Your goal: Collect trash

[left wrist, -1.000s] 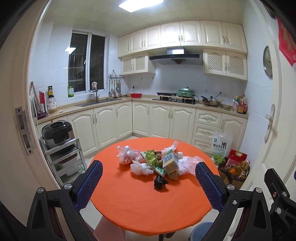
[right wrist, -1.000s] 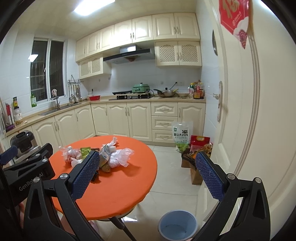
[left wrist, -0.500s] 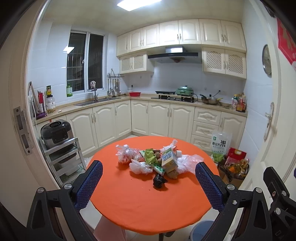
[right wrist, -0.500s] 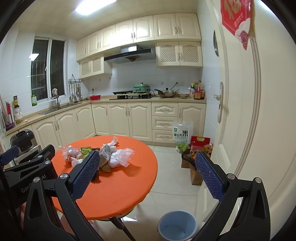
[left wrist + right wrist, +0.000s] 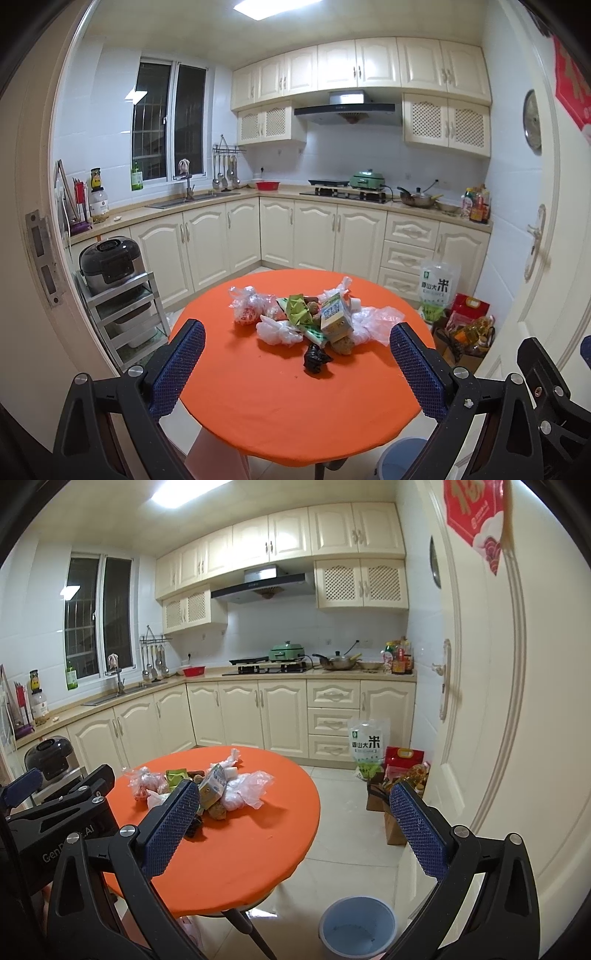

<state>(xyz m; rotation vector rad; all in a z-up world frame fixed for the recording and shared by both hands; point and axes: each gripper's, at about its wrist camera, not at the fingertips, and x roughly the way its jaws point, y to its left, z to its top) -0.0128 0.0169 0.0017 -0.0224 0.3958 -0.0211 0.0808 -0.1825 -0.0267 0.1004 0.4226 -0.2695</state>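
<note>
A pile of trash lies on the round orange table (image 5: 280, 406): a milk carton (image 5: 334, 314), clear plastic bags (image 5: 279, 330), a green wrapper (image 5: 297, 306) and a black crumpled bag (image 5: 316, 360). The pile also shows in the right wrist view (image 5: 218, 786). A blue bin (image 5: 357, 926) stands on the floor right of the table; its rim shows in the left wrist view (image 5: 400, 458). My left gripper (image 5: 297, 363) is open and empty, held short of the pile. My right gripper (image 5: 291, 829) is open and empty, to the right of the left one.
A rack with a rice cooker (image 5: 109, 262) stands left of the table. A rice bag (image 5: 369, 744) and grocery boxes (image 5: 402, 771) sit on the floor by the cream door (image 5: 491, 701). Kitchen cabinets (image 5: 317, 236) line the far walls.
Both views have drifted slightly closer to the table. The grippers stay open and the trash has not moved.
</note>
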